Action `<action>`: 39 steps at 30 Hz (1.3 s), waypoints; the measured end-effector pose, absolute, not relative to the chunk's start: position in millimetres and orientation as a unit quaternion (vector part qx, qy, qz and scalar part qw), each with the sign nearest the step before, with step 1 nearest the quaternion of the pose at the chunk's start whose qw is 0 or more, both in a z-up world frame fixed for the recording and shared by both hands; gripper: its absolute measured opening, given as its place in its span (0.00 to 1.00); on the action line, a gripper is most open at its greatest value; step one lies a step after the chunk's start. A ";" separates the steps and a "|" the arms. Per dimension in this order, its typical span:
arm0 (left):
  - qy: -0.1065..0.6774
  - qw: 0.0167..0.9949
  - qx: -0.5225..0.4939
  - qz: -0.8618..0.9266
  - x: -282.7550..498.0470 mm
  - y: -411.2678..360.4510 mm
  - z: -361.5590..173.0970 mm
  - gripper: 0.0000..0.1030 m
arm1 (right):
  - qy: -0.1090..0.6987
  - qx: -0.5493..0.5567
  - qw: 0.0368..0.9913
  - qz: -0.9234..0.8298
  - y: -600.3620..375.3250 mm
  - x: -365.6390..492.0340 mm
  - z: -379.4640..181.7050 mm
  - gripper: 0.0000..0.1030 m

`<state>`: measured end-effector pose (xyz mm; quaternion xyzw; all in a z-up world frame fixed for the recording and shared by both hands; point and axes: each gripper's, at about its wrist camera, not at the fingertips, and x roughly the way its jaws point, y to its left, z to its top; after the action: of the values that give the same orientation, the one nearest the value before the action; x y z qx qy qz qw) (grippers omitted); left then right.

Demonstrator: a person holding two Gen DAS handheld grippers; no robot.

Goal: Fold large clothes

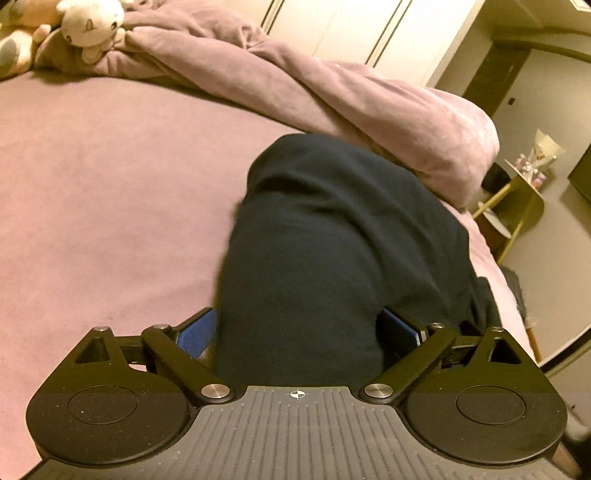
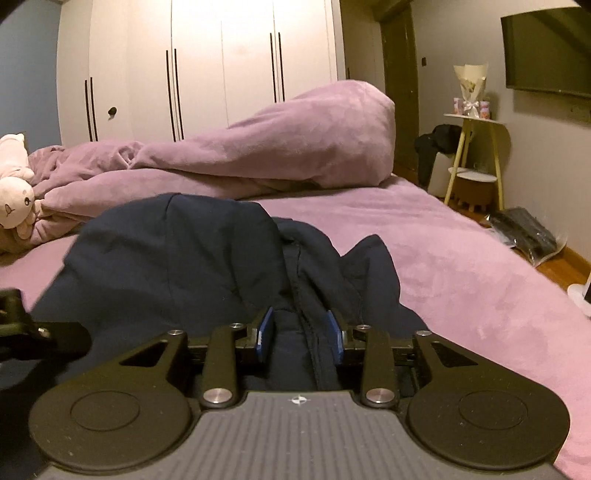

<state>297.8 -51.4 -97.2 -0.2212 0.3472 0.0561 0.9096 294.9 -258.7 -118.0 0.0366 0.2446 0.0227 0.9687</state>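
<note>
Between my left tongs [image 1: 295, 332], spread wide, lay the navy garment [image 1: 332, 229], running lengthwise toward the frame's upper middle across the bed [image 1: 92, 177]. Right tongs [image 2: 300, 332] straddled its seam, pads half-closed; whether they pinched it I couldn't tell.

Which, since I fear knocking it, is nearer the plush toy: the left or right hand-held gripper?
Left. The left hand-held gripper is at the navy garment toward the plush toy; the right hand-held gripper sits farther off.
</note>
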 end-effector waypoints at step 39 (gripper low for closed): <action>0.399 0.836 -0.363 -0.102 273.4 39.0 -114.8 0.92 | 0.374 0.215 0.893 0.130 -371.3 248.9 -82.5 0.92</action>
<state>273.4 39.0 -114.8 -0.3629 0.3987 -0.1021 0.8360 248.9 -371.3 -82.5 0.2148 0.3745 0.1295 0.8927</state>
